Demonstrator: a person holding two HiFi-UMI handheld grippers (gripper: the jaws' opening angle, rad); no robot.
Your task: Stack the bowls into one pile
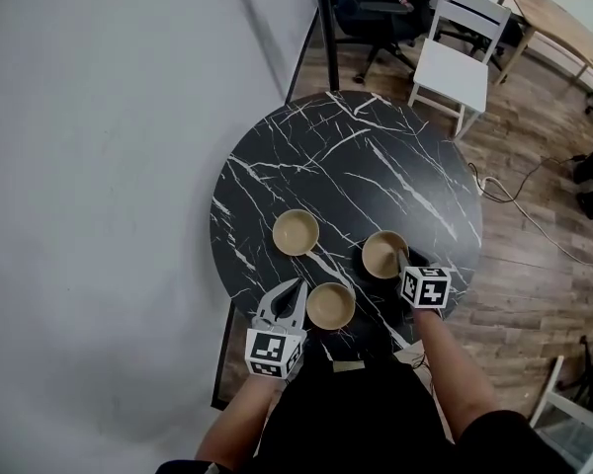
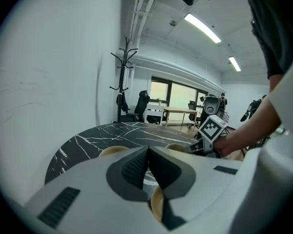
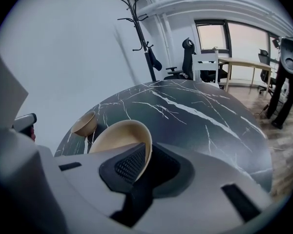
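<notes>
- Head view: three bowls stand by the tabletop [image 1: 376, 156]'s near edge: far bowl [image 1: 296, 232], near bowl [image 1: 330, 305], right bowl [image 1: 383, 254].
- Left gripper view: the left gripper [image 2: 147, 152] has its fingers pressed together and empty, just beside the near bowl [image 2: 156, 206].
- Right gripper view: the right gripper [image 3: 145, 152] has its fingers pinching the right bowl [image 3: 119, 135]'s rim.

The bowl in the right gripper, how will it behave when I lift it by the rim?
Gripped at one rim edge by the right gripper, the bowl will probably tilt away from the jaws. Its thin wall looks rigid and likely light. The smooth surface may slip in that grip.
</notes>
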